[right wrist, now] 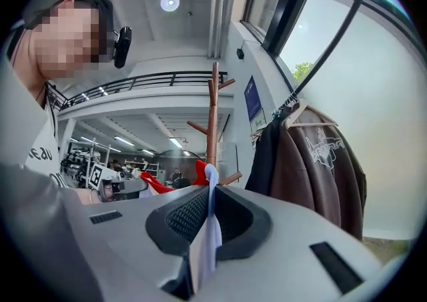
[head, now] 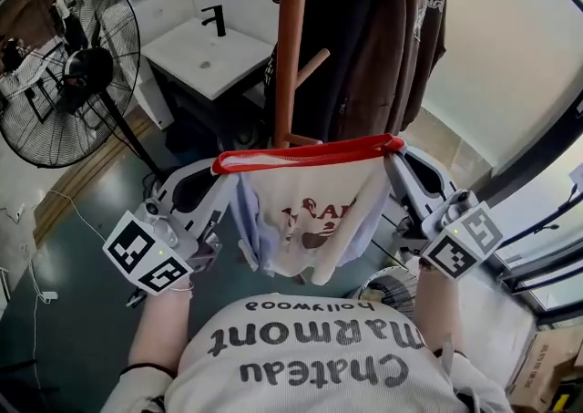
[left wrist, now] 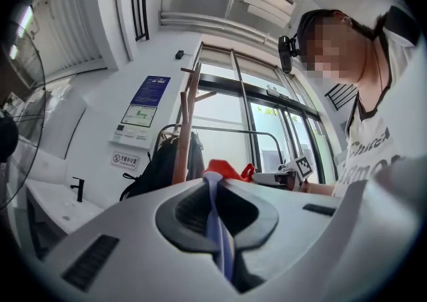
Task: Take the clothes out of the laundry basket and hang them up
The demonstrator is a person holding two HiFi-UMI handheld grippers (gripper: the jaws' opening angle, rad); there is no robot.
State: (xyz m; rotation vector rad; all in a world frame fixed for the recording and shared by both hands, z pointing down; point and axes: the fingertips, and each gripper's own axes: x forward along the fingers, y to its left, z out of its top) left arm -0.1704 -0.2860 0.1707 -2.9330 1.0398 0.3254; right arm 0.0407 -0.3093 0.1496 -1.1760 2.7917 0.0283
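A cream garment [head: 305,220] with a red waistband and a brown print hangs stretched between my two grippers, in front of the wooden coat stand [head: 290,46]. My left gripper [head: 222,169] is shut on the garment's left top corner; lilac cloth [left wrist: 215,221] is pinched between its pads. My right gripper [head: 393,152] is shut on the right top corner, with pale cloth [right wrist: 208,227] between its pads. The red waistband [left wrist: 225,170] shows past the left jaws and the same red waistband [right wrist: 200,173] past the right ones. No laundry basket is in view.
Dark and brown jackets [head: 378,37] hang on hangers at the back right. A standing fan [head: 68,69] is at the left, a white washbasin counter [head: 205,51] behind it. A round white object [head: 392,288] sits on the floor at my right. Glass doors run along the right.
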